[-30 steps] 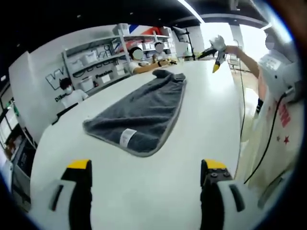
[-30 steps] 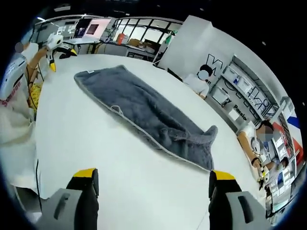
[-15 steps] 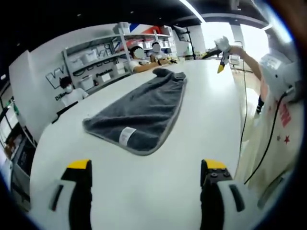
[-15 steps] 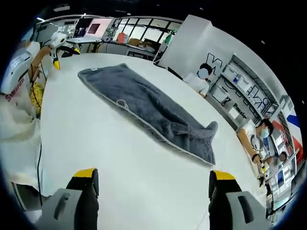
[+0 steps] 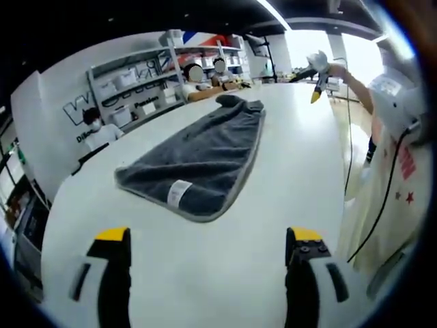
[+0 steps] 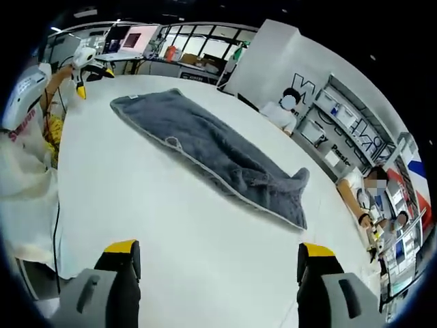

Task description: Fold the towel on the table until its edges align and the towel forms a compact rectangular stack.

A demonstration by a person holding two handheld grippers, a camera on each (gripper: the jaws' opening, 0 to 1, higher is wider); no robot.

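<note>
White table (image 5: 287, 157) holds grey towel (image 5: 198, 154), spread long, far end bunched. Left gripper (image 5: 205, 239) and right gripper (image 6: 212, 253) spread wide, apart from towel. Shelf bins (image 5: 130, 82) behind; contents unreadable.

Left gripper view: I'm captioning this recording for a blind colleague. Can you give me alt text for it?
A grey towel lies spread lengthwise on a white table, its far end bunched and a white label near its close edge. The left gripper hovers short of it, jaws apart and empty. The right gripper is raised over the far right edge, with shelves and seated people behind.
</note>
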